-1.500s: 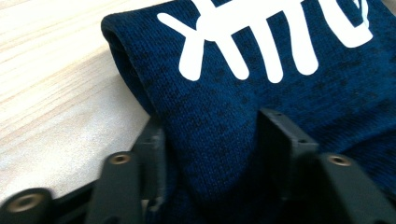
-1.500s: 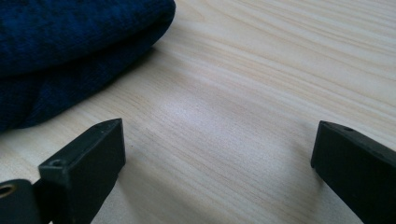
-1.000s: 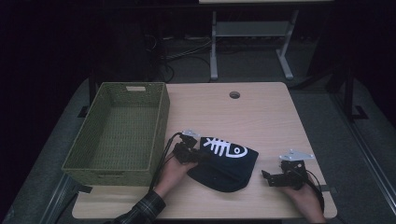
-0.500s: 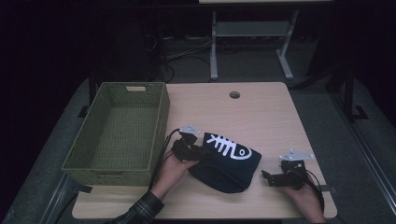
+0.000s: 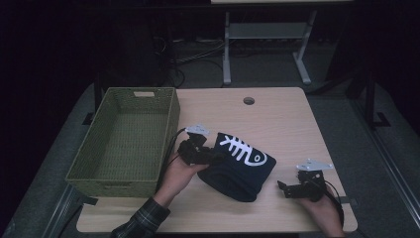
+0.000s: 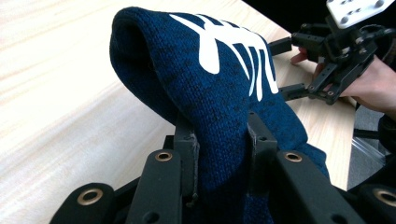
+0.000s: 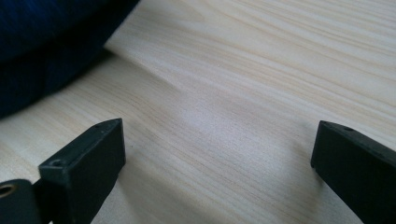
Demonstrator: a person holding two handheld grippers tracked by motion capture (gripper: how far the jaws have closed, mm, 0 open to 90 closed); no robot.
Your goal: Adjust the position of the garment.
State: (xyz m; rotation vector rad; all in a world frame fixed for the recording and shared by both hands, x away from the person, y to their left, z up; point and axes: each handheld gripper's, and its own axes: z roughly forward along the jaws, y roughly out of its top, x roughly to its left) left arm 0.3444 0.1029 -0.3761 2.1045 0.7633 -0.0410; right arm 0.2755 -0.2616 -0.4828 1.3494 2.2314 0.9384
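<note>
A dark blue knit hat (image 5: 237, 166) with a white fish-skeleton print sits near the table's front middle, its left edge raised. My left gripper (image 5: 210, 157) is shut on that edge; in the left gripper view the blue knit (image 6: 219, 93) is pinched between both black jaws and arches up over the table. My right gripper (image 5: 285, 188) rests low on the table at the front right, jaws wide open with bare wood between them. A corner of the hat (image 7: 42, 42) lies at the upper left of the right gripper view.
A green woven basket (image 5: 171, 116) stands empty on the table's left side, right beside my left hand. The wooden table (image 5: 277, 119) has a round cable hole (image 5: 248, 100) near its far edge. A desk frame and cables stand on the floor behind.
My left gripper has risen with the hat's left edge, so the hat now humps up off the table. The right gripper has stayed where it was.
</note>
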